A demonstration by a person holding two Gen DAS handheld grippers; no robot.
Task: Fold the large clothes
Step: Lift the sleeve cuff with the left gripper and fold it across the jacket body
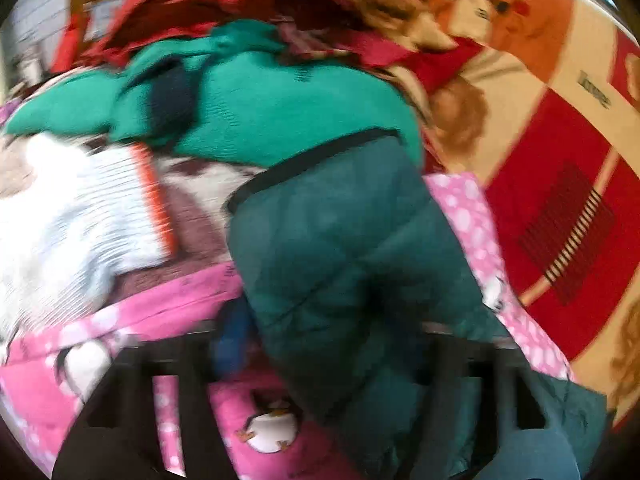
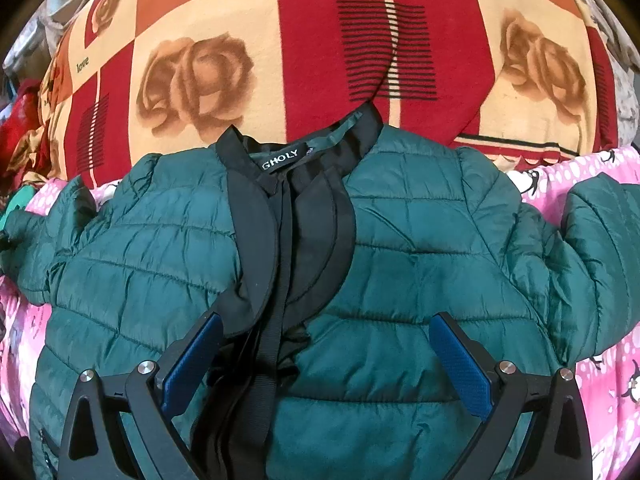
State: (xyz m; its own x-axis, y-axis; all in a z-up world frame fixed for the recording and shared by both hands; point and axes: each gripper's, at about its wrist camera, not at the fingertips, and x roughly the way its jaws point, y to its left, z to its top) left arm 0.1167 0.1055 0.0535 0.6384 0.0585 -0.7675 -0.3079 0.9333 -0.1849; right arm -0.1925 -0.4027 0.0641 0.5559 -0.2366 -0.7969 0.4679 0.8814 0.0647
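Dark green quilted nylon fills the space between the wide-spread jaws of the right gripper, whose blue pads stand well apart above the jacket and grip nothing. The jacket lies face up, its front open along a black placket, its black collar with a brand label toward the far side. One sleeve extends to the right of that view; the other lies bunched at the left edge. The garment rests on a pink penguin-print sheet, with a red, cream and orange rose-patterned blanket beyond the collar.

The left gripper is blurred. A dark green sleeve with a black cuff runs through its jaws, a blue pad lying against the fabric; the jaws appear partly drawn in around it, though a firm grip cannot be confirmed. Beyond the cuff lie a bright green knitted garment, a white ribbed garment with an orange edge to the left, and red clothing farther back. The same patterned blanket lies to the right.
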